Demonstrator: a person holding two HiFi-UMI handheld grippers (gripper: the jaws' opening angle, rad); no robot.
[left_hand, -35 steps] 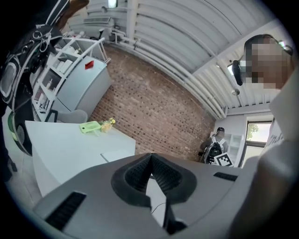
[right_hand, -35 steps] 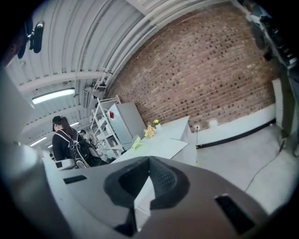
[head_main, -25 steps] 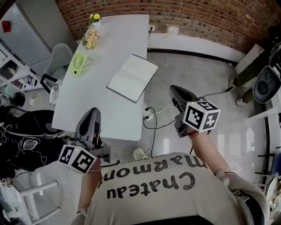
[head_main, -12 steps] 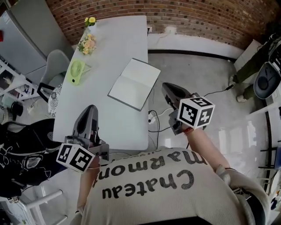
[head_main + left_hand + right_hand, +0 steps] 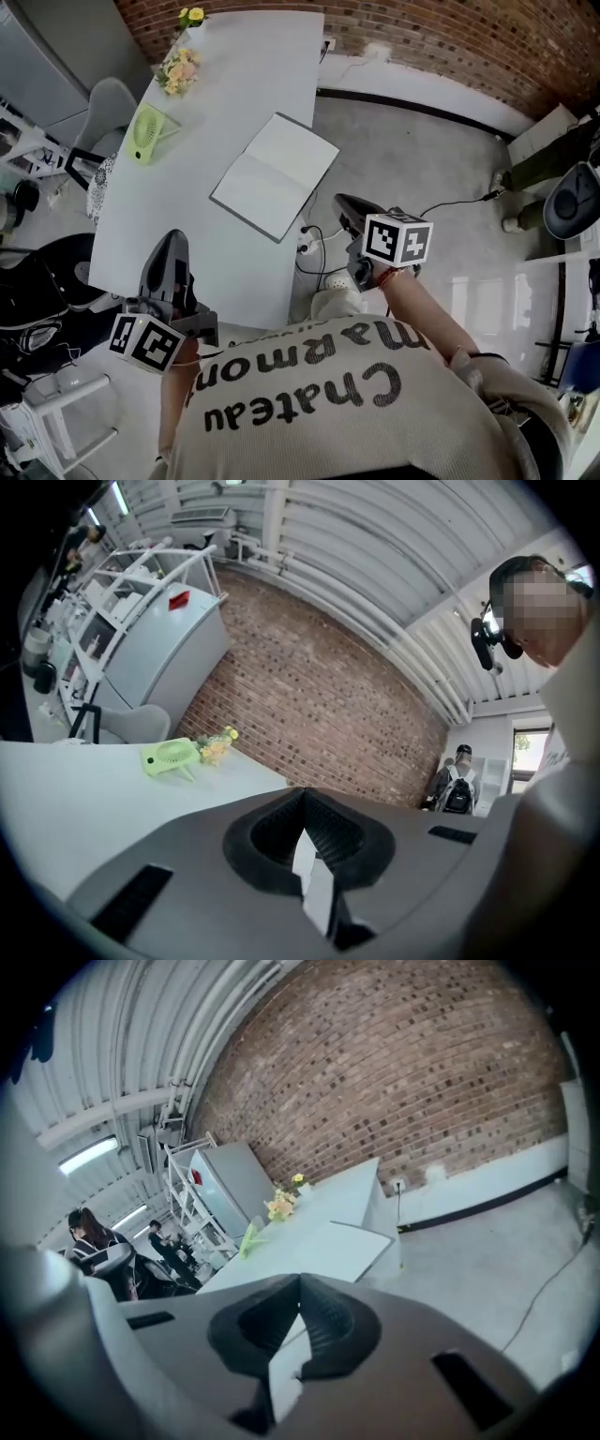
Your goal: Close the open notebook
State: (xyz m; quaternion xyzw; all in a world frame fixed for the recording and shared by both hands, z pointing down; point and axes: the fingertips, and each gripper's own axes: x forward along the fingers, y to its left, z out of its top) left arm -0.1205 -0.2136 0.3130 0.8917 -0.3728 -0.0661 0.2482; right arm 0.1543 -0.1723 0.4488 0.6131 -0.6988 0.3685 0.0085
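Notebook [image 5: 274,175] open at the table's [image 5: 216,84] right edge, untouched; approach step, left gripper [image 5: 171,238] and right gripper [image 5: 343,200] both closed on nothing; next, a tip under one cover, folding it over.

The bench [image 5: 244,84] is showing a smooth, matt white top. The open notebook [image 5: 275,175] is showing matt paper. The brick wall [image 5: 422,33] is looking rough, and the floor [image 5: 497,291] is gleaming glossy.
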